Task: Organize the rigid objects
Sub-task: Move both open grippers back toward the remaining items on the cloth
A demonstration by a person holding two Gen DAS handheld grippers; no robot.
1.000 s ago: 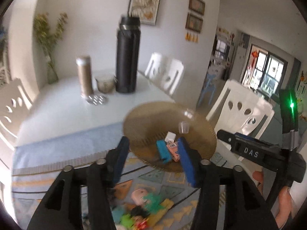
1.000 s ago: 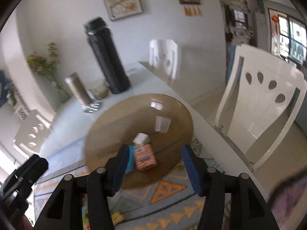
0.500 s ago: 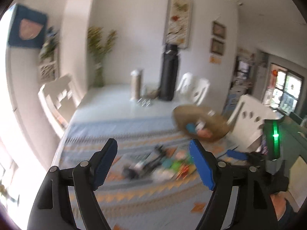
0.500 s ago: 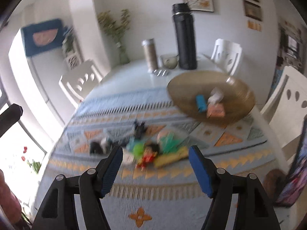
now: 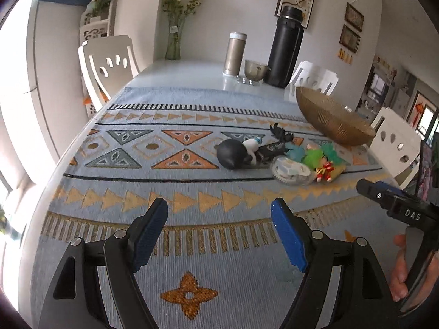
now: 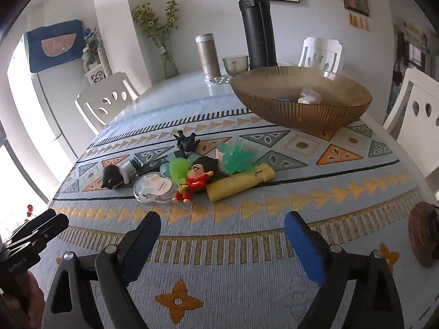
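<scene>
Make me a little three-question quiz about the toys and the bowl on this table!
1. True or false: the bowl already has things in it.
2. What does the red doll lie against: A) the yellow tube, B) the black flask, C) the vase?
3. Fill in: both the left gripper and the right gripper are ____ and hold nothing.

Key: 1 true; 2 A; 3 open.

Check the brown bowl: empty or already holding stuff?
Not empty. The right wrist view shows a white block and a blue piece inside the brown bowl; most toys still lie on the mat.
</scene>
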